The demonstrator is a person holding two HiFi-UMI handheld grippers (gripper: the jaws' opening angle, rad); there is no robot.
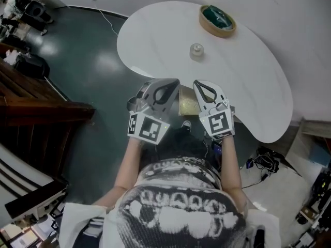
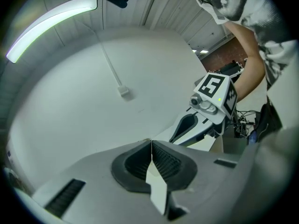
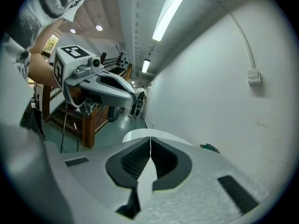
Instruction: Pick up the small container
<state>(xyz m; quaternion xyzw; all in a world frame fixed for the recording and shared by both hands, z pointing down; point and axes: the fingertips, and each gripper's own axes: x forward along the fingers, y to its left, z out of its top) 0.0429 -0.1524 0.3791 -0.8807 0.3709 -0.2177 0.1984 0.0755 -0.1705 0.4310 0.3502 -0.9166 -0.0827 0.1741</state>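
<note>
The small container (image 1: pixel 196 50), a clear round jar, stands near the middle of the white table (image 1: pixel 155 40). Both grippers are held side by side at the table's near edge, short of the jar and raised toward the wall. My left gripper (image 1: pixel 168 82) is shut with nothing between its jaws, which meet in the left gripper view (image 2: pixel 151 142). My right gripper (image 1: pixel 199 83) is also shut and empty, its jaws meeting in the right gripper view (image 3: pixel 150 138). The jar does not show in either gripper view.
A round tan bowl with a green inside (image 1: pixel 217 20) sits at the table's far edge. A yellowish square object (image 1: pixel 188 107) lies below the grippers. Dark wooden stairs (image 1: pixel 36 112) stand at the left, cables (image 1: pixel 266 161) lie on the floor at the right.
</note>
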